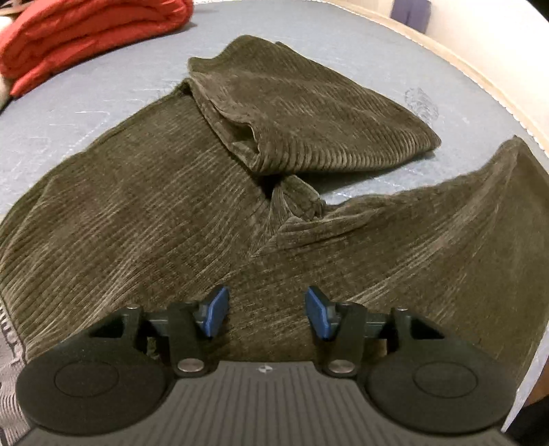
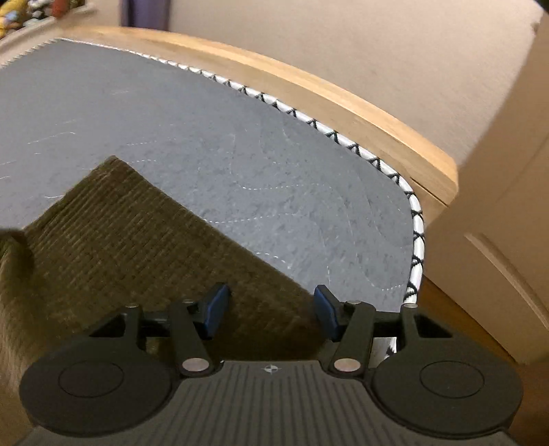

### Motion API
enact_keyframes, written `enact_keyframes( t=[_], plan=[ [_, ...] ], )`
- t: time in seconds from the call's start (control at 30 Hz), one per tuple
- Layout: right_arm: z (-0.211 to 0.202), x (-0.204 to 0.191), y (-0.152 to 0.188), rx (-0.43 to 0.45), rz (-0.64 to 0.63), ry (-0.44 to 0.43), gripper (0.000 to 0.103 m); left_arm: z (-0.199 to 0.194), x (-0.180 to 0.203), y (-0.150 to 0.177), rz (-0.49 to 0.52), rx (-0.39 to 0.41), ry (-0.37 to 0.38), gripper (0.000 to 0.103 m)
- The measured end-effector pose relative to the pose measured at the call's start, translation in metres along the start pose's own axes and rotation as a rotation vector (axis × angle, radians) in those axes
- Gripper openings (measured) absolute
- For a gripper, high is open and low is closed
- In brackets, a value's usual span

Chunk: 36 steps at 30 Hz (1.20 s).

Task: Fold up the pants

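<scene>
The left gripper (image 1: 267,310) hangs over the near part of the pants (image 1: 192,219), its blue pads spread wide with nothing between them; whether the pads touch the cloth cannot be told. The right gripper (image 2: 271,310) is spread as well and empty, poised above the edge of one leg (image 2: 137,247) close to the near right corner of the mattress (image 2: 240,164).

Outward from the left gripper, the dark olive corduroy lies across the middle of the mattress (image 1: 103,113). One leg runs toward the far side and is doubled back on itself, its end (image 1: 308,113) lying loosely over its own length. The other leg (image 1: 480,219) angles off toward the right edge. Between them the crotch (image 1: 295,202) is bunched into a twist.

By these views the fold is barely begun: the legs are splayed rather than stacked, the doubled leg looks accidental, and the bunching likely needs smoothing first. Laying one leg over the other and folding the length remain.

No containers show. A folded red blanket (image 1: 89,31) sits at the far left corner, and a wooden bed frame (image 2: 343,103) borders the mattress.
</scene>
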State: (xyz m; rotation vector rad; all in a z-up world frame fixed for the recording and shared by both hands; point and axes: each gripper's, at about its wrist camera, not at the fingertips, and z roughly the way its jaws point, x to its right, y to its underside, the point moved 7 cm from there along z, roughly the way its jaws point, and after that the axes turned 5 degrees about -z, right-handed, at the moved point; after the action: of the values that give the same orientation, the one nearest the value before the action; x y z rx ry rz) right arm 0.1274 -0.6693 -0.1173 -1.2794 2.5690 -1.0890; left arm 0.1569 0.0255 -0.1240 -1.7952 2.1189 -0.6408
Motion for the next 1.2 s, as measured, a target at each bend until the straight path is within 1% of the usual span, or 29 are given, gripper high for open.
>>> enact_keyframes(
  t=[0.03,0.07,0.1,0.17,0.27,0.33,0.47,0.53,0.6,0.63,0.67,0.7,0.73,0.77,0.8,0.83,0.87,0.9,0.93,1.0,1.03,1.07,1.1,1.13,1.17,1.2],
  plan=[
    [0.000,0.000,0.001,-0.001,-0.035,0.006,0.057,-0.002,0.003,0.000,0.006,0.004,-0.008,0.057],
    [-0.002,0.002,0.002,-0.005,-0.060,0.025,0.055,-0.003,0.005,0.001,0.017,0.006,-0.015,0.058],
    [-0.001,0.003,0.005,-0.014,-0.072,0.030,0.051,-0.004,0.007,0.002,0.028,0.008,-0.023,0.058],
    [-0.001,0.005,0.009,-0.017,-0.115,0.042,0.032,-0.003,0.009,0.003,0.038,0.010,-0.032,0.059],
    [-0.001,0.006,0.014,-0.017,-0.176,0.058,0.026,-0.007,0.006,0.004,0.024,0.012,-0.035,0.060],
    [-0.001,0.005,0.014,-0.015,-0.213,0.075,0.025,-0.010,0.003,0.003,0.012,0.023,-0.031,0.061],
    [-0.010,0.006,0.018,-0.024,-0.211,0.100,0.024,-0.024,0.003,0.002,0.000,0.053,-0.007,0.062],
    [-0.011,0.008,0.019,-0.036,-0.198,0.110,0.023,-0.031,0.003,0.003,-0.002,0.069,0.019,0.062],
    [-0.013,0.007,0.019,-0.039,-0.195,0.125,0.024,-0.040,0.006,0.004,-0.001,0.088,0.061,0.062],
    [-0.014,0.007,0.019,-0.033,-0.189,0.132,0.024,-0.043,0.008,0.006,0.003,0.098,0.096,0.062],
    [-0.018,0.006,0.018,-0.019,-0.179,0.137,0.024,-0.042,0.009,0.009,0.007,0.092,0.123,0.067],
    [-0.022,0.005,0.016,-0.002,-0.168,0.142,0.024,-0.034,0.007,0.016,0.016,0.052,0.126,0.069],
    [-0.026,0.005,0.014,0.017,-0.156,0.147,0.024,-0.019,0.003,0.029,0.036,-0.037,0.096,0.071],
    [-0.035,0.005,0.009,0.051,-0.132,0.150,0.025,-0.014,0.002,0.036,0.085,-0.030,0.086,0.073],
    [-0.044,0.003,0.003,0.085,-0.111,0.146,0.027,-0.017,0.005,0.037,0.146,-0.007,0.073,0.073],
    [-0.056,0.001,-0.004,0.123,-0.088,0.142,0.031,-0.022,0.007,0.036,0.175,-0.003,0.056,0.073],
    [-0.068,-0.002,-0.011,0.167,-0.065,0.136,0.039,-0.029,0.003,0.032,0.163,0.022,0.059,0.073],
    [-0.083,-0.007,-0.018,0.216,-0.040,0.121,0.042,-0.037,-0.001,0.027,0.140,0.049,0.074,0.073],
    [-0.098,-0.013,-0.024,0.260,-0.019,0.098,0.047,-0.051,-0.010,0.018,0.112,0.094,0.093,0.073],
    [-0.130,-0.031,-0.033,0.331,0.009,0.028,0.048,-0.081,-0.036,0.001,0.071,0.205,0.084,0.074],
    [-0.144,-0.040,-0.037,0.354,0.019,-0.014,0.048,-0.100,-0.059,-0.007,0.033,0.273,0.066,0.077],
    [-0.158,-0.048,-0.040,0.373,0.029,-0.061,0.048,-0.118,-0.081,-0.012,-0.013,0.327,0.050,0.083],
    [-0.175,-0.058,-0.043,0.394,0.040,-0.115,0.048,-0.136,-0.108,-0.014,-0.070,0.379,0.038,0.085],
    [-0.193,-0.067,-0.045,0.412,0.049,-0.164,0.048,-0.156,-0.143,-0.014,-0.141,0.449,0.036,0.086],
    [-0.213,-0.077,-0.047,0.432,0.058,-0.223,0.049,-0.172,-0.173,-0.012,-0.187,0.510,0.029,0.088],
    [-0.229,-0.083,-0.047,0.448,0.064,-0.275,0.051,-0.187,-0.205,-0.005,-0.221,0.565,-0.003,0.090]
  ],
)
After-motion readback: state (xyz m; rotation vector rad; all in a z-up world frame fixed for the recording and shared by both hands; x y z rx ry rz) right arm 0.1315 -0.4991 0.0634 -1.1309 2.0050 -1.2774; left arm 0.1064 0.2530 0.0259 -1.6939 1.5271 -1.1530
